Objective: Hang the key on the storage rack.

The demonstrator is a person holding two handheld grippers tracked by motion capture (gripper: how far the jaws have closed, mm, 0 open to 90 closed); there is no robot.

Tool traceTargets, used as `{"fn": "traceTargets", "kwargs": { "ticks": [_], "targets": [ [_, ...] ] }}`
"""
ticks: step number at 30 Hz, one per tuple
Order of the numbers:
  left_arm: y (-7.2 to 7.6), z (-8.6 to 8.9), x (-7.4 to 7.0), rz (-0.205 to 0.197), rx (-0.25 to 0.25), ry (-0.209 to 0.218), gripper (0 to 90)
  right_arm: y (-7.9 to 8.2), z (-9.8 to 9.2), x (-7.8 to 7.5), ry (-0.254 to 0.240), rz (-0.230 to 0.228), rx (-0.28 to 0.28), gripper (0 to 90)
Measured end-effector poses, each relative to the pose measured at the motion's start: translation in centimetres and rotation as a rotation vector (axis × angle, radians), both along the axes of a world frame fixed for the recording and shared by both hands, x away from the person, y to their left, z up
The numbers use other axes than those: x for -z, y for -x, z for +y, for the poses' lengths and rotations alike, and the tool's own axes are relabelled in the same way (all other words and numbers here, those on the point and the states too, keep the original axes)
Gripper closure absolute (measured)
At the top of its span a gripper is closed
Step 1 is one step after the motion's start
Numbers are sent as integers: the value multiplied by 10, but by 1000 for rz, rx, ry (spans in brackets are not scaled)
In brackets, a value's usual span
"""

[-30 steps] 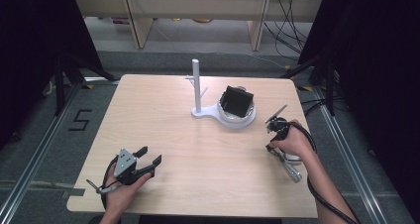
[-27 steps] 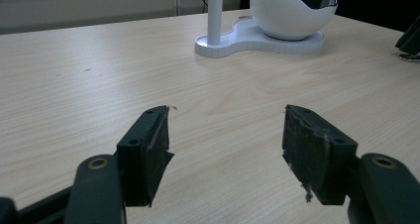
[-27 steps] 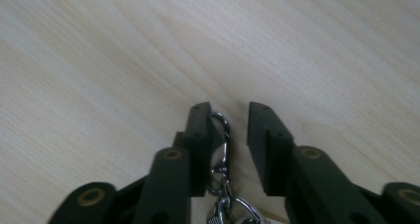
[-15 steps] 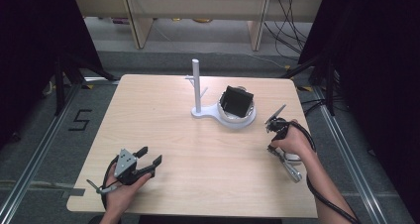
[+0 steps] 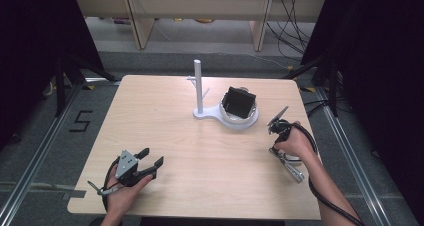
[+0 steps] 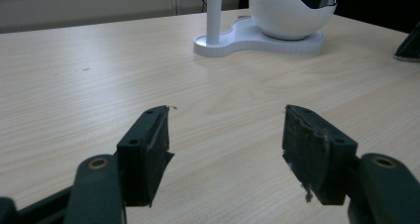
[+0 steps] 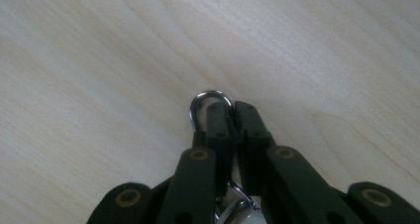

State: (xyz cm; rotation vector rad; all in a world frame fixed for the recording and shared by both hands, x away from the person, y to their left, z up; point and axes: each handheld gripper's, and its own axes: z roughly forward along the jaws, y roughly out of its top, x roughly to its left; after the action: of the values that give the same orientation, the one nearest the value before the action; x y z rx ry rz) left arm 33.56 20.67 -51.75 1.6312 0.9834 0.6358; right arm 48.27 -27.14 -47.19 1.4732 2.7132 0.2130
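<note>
A number "5" (image 5: 82, 121) is marked in dark tape on the floor to the left of the desk (image 5: 210, 161); no other writing or brand can be read.

The right hand-held gripper (image 7: 232, 116) is seen pointed down at the desk near its right edge, its jaws having just been closing. They are now drawn together on a small metal ring (image 7: 204, 100), whose shiny loop curves out past the left fingertip and lies close against the wood. More metal, perhaps a chain or a second ring, is glimpsed lower between the jaws, but what it is cannot be told. In the high view the same hand-held gripper (image 5: 278, 127) is held in the right hand (image 5: 295, 145), just to the right of the white stand (image 5: 210, 113).

The left hand-held gripper (image 6: 225, 135) is held wide open, low over the front left of the desk, with nothing between its worn black pads (image 6: 309, 147). It is aimed toward the white stand, on whose base a white bowl (image 6: 287, 16) is set beside an upright post (image 5: 198, 86). A dark object (image 5: 239, 102) is rested in the bowl.
</note>
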Motion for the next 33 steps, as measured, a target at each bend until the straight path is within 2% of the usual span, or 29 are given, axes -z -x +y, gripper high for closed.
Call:
{"fn": "traceTargets", "kwargs": {
  "ticks": [1,3,4,7,12,13,14,20,21,24,25,26,27,29,30,31,32,33],
  "targets": [
    [0,0,0,0,0,0,343,2,0,0,-15,-30,21,879],
    [1,1,0,7,-8,-4,343,3,0,0,-23,-30,27,880],
    [1,1,0,7,-9,-2,343,4,-1,1,-37,-52,38,880],
    [-1,0,1,3,-4,0,344,6,-2,1,-34,-43,57,880],
    [1,0,0,8,-6,-7,344,9,-1,1,-62,-85,65,880],
    [0,0,0,8,-7,-7,344,9,-1,0,-49,-75,57,880],
    [0,0,0,6,-8,0,344,10,0,-1,-66,-95,62,880],
    [0,0,0,2,-2,1,343,11,5,-8,-75,-103,79,880],
    [0,1,1,2,-4,2,344,11,5,-10,-95,-158,62,881],
    [0,1,0,2,-5,3,344,11,5,-14,-105,-181,62,880],
    [1,1,0,7,-8,-2,343,13,6,-16,-125,-208,80,881],
    [1,1,0,6,-7,-2,343,14,5,-19,-142,-237,63,881],
    [1,0,0,6,-6,-4,344,16,6,-22,-154,-244,78,880],
    [1,0,-1,5,-4,-5,343,20,3,-29,-198,-328,67,880],
    [1,0,0,5,-3,-4,343,20,3,-29,-198,-328,67,880],
    [0,0,0,1,1,4,344,22,2,-33,-229,-370,61,880],
    [0,-1,0,1,1,5,344,22,2,-33,-229,-370,61,880],
    [0,-1,0,1,3,3,343,25,2,-35,-234,-398,72,880]
  ]
}}
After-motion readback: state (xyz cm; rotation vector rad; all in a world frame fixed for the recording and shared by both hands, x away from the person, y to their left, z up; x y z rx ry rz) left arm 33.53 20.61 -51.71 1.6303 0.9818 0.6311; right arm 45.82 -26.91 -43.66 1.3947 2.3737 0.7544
